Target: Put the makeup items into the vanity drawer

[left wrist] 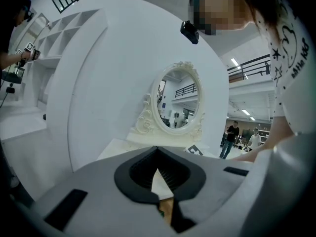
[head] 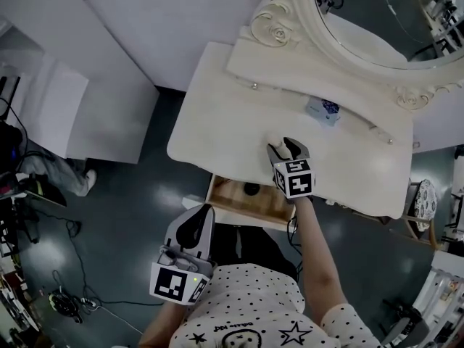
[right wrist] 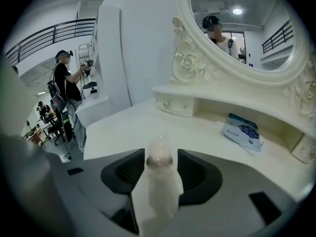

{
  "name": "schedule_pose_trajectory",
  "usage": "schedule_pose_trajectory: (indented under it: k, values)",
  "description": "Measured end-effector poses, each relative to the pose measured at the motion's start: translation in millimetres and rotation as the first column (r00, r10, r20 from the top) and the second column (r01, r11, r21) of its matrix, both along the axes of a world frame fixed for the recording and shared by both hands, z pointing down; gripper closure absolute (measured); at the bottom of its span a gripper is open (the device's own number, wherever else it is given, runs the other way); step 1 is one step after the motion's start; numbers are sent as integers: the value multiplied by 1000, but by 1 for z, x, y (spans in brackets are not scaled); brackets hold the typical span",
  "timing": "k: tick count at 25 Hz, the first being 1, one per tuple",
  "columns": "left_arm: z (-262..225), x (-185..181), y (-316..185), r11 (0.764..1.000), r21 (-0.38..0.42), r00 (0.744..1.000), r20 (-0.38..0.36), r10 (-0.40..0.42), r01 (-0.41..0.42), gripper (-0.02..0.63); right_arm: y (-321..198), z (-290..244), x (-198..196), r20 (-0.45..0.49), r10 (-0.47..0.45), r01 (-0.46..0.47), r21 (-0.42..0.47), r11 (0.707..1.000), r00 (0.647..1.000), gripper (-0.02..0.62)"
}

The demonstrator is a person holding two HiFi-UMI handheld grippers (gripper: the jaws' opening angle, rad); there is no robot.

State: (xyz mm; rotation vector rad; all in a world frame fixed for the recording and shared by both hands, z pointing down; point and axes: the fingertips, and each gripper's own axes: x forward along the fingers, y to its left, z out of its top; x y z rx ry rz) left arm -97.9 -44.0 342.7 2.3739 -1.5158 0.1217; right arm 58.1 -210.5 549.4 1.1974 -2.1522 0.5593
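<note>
A pale slim bottle [right wrist: 159, 181] with a clear cap stands on the cream vanity top [head: 217, 114]. My right gripper [right wrist: 159, 158] is down around it, jaws wide, with a thin gap on each side of the bottle. In the head view the right gripper [head: 283, 148] is at the table's middle, just behind the open wooden drawer [head: 226, 194], which holds a small dark round item [head: 251, 189]. The left gripper [head: 205, 210] hangs low in front of the drawer, its tips together with nothing held. In its own view the left gripper [left wrist: 157, 154] points towards the vanity.
A blue-and-white packet [head: 322, 111] lies under the mirror shelf; the same packet [right wrist: 242, 131] shows to the right in the right gripper view. The oval mirror [head: 377, 20] rises at the back. A round stool [head: 425, 201] stands at the right and cables [head: 65, 296] lie on the floor at the left.
</note>
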Motion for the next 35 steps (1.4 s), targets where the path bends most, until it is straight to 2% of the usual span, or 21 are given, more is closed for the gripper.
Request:
schedule_pose_trajectory:
  k: [4, 6, 12, 23, 35]
  values:
    - [1, -2, 2, 1000, -1, 1000, 0, -6, 6, 607, 2, 18, 2, 11, 29, -28, -32, 999, 1000, 398]
    - [1, -3, 2, 1000, 0, 1000, 0, -8, 8, 607, 2, 18, 0, 21, 34, -33, -26, 999, 999, 420]
    - [0, -4, 2, 1000, 3, 1000, -7, -4, 4, 607, 1, 9, 4, 34, 52, -52, 0, 999, 998, 423]
    - [-3, -1, -2, 999, 19, 999, -15, 30, -30, 607, 14, -53, 18, 132, 109, -125, 123, 985, 985, 423]
    - [-7, 6, -2, 996, 38, 996, -19, 87, -86, 607, 87, -132, 48, 272, 183, -250, 236, 939, 945, 423]
